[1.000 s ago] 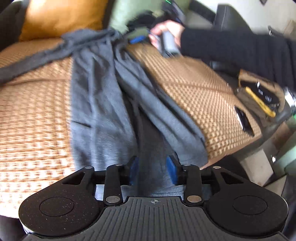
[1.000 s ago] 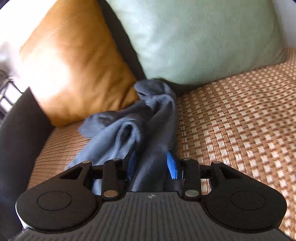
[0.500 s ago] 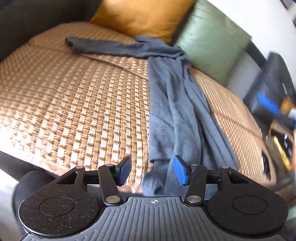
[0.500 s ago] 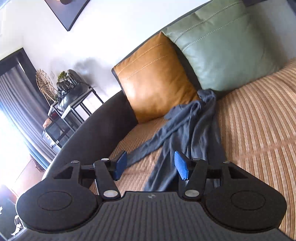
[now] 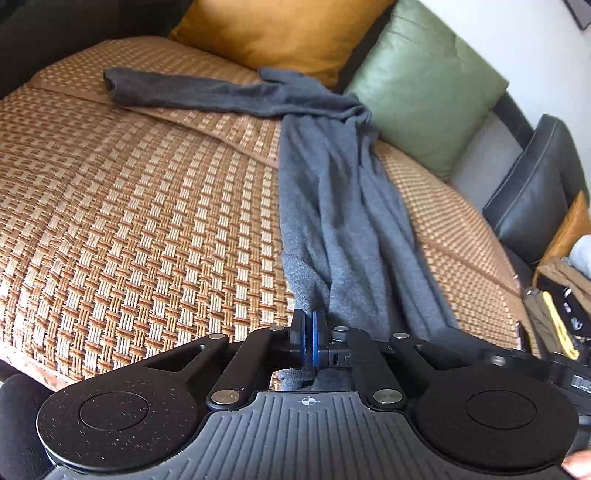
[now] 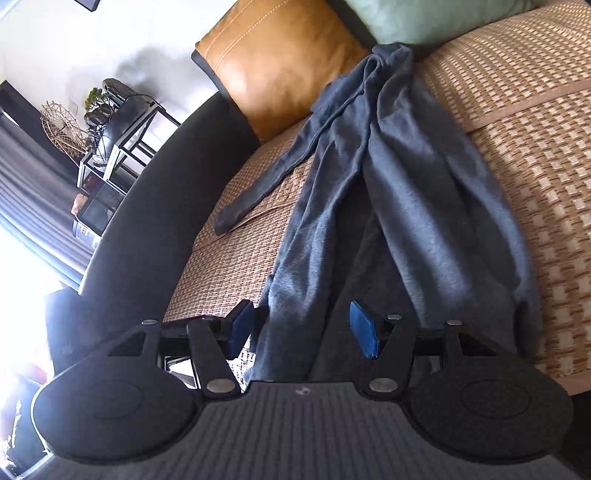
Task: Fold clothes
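Two fisheye views look along hand-held grippers over a sofa covered by a woven mat.

Left wrist view: the left gripper (image 5: 309, 341) has its blue pads pressed together, pinching the near hem of a grey long-sleeved garment (image 5: 332, 206) at the front edge of the woven mat (image 5: 129, 221). The garment runs in a bunched strip from that edge to the back of the seat, where it reaches a mustard cushion (image 5: 280, 29) and a green cushion (image 5: 424, 85). One sleeve lies stretched toward the mat's far left corner. Clutter sits past the right end of the seat, too blurred to identify.

Right wrist view: the right gripper (image 6: 303, 328) is wide open, its blue pads apart on either side of the garment's near end (image 6: 369, 192) and holding nothing. The cloth hangs over the mat's front edge (image 6: 535, 155) between the fingers. A dark armrest (image 6: 147, 206) curves along the left.
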`<state>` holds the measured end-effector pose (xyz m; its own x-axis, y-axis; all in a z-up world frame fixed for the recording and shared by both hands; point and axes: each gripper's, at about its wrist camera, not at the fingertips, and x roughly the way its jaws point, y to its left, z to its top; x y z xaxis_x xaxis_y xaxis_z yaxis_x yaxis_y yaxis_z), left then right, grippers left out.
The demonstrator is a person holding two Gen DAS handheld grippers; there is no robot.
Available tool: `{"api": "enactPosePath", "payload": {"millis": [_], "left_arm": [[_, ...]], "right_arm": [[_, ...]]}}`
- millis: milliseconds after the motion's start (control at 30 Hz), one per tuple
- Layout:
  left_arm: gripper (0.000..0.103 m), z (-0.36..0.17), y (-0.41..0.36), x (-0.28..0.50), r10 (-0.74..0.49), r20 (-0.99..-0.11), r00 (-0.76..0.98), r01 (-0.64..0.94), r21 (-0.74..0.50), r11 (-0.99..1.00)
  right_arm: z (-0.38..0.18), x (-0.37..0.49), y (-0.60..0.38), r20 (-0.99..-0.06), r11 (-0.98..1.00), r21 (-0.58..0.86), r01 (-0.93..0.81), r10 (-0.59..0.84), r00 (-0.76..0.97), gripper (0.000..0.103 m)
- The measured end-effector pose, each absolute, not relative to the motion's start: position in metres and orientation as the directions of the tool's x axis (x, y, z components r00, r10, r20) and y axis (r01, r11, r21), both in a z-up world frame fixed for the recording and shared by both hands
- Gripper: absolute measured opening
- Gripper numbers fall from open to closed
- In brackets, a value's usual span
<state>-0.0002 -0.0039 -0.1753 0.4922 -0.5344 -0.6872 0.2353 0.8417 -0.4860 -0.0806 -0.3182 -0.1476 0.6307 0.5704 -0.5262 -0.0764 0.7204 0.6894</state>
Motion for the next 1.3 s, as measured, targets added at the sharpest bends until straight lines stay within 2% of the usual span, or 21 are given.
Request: {"api": "enactPosePath", "payload": {"millis": [100,133,200,233,333,400,433,467,500,533,567,633,700,767,900,1000,1200,1233,1267,1300], "left_arm": [[0.0,-0.164,0.001,-0.008,-0.541,-0.669,0.511,0.245,-0.489,0.837],[0.0,-0.165,0.002,-0.009,-0.535,-0.674,0.509,0.245,-0.482,0.841],[0.0,-0.166,0.003,-0.012,-0.524,-0.685,0.505,0.245,-0.469,0.849],[0.0,-0.167,0.003,-0.013,-0.517,-0.693,0.502,0.245,-0.459,0.854],[0.0,-0.185,0.002,-0.016,-0.477,-0.744,0.467,0.252,-0.405,0.879],[0.0,-0.19,0.004,-0.018,-0.481,-0.749,0.456,0.265,-0.401,0.877],[0.019,-0.186,0.006,-0.02,-0.484,-0.745,0.459,0.261,-0.407,0.875],[0.026,-0.18,0.009,-0.021,-0.485,-0.74,0.466,0.257,-0.412,0.874],[0.026,-0.171,0.013,-0.021,-0.481,-0.726,0.492,0.255,-0.408,0.877],[0.033,-0.161,0.018,-0.019,-0.47,-0.704,0.533,0.258,-0.394,0.882],[0.051,-0.152,0.022,-0.015,-0.454,-0.682,0.573,0.254,-0.379,0.89],[0.074,-0.141,0.033,0.007,-0.372,-0.656,0.656,0.176,-0.346,0.921],[0.075,-0.132,0.046,0.03,-0.286,-0.627,0.725,0.091,-0.324,0.942],[0.077,-0.134,0.064,0.067,-0.237,-0.628,0.741,-0.018,-0.372,0.928],[0.077,-0.151,0.099,0.134,-0.127,-0.663,0.738,-0.221,-0.415,0.882],[0.075,-0.17,0.116,0.173,-0.125,-0.697,0.706,-0.298,-0.453,0.84],[0.064,-0.191,0.108,0.21,-0.131,-0.713,0.689,-0.258,-0.409,0.875],[0.048,-0.19,0.105,0.214,-0.14,-0.716,0.684,-0.239,-0.401,0.884],[0.004,-0.191,0.103,0.216,-0.162,-0.716,0.679,-0.216,-0.406,0.888],[0.004,-0.191,0.102,0.217,-0.189,-0.716,0.672,-0.196,-0.419,0.887]], "right_arm": [[-0.153,-0.07,-0.308,-0.546,0.728,0.682,-0.073,0.573,0.611,0.063],[-0.155,-0.071,-0.306,-0.557,0.732,0.677,-0.074,0.576,0.599,0.059],[-0.161,-0.07,-0.301,-0.573,0.728,0.682,-0.072,0.593,0.566,0.025],[-0.164,-0.07,-0.302,-0.573,0.718,0.693,-0.059,0.6,0.558,0.004],[-0.167,-0.073,-0.308,-0.632,0.764,0.645,-0.015,0.544,0.551,0.004],[-0.167,-0.074,-0.314,-0.654,0.773,0.635,-0.005,0.541,0.529,0.004],[-0.167,-0.074,-0.317,-0.657,0.769,0.64,-0.002,0.549,0.516,0.007],[-0.163,-0.074,-0.319,-0.662,0.772,0.636,-0.008,0.551,0.508,0.009],[-0.154,-0.074,-0.32,-0.663,0.784,0.62,-0.03,0.545,0.512,0.012],[-0.146,-0.072,-0.32,-0.658,0.792,0.608,-0.054,0.541,0.524,0.021],[-0.141,-0.067,-0.318,-0.652,0.796,0.602,-0.072,0.541,0.532,0.035],[-0.131,-0.058,-0.315,-0.637,0.801,0.588,-0.108,0.542,0.548,0.05],[-0.12,-0.049,-0.311,-0.623,0.806,0.574,-0.142,0.543,0.563,0.05],[-0.11,-0.041,-0.308,-0.608,0.811,0.558,-0.177,0.544,0.578,0.05],[-0.089,-0.023,-0.302,-0.576,0.817,0.522,-0.244,0.549,0.606,0.05],[-0.084,-0.006,-0.295,-0.572,0.822,0.498,-0.276,0.551,0.607,0.05],[-0.091,0.033,-0.285,-0.593,0.836,0.476,-0.274,0.535,0.601,0.05],[-0.091,0.039,-0.284,-0.594,0.837,0.474,-0.272,0.533,0.603,0.05],[-0.091,0.044,-0.284,-0.593,0.838,0.473,-0.271,0.531,0.605,0.05],[-0.09,0.049,-0.283,-0.59,0.838,0.473,-0.271,0.53,0.609,0.05]]}}
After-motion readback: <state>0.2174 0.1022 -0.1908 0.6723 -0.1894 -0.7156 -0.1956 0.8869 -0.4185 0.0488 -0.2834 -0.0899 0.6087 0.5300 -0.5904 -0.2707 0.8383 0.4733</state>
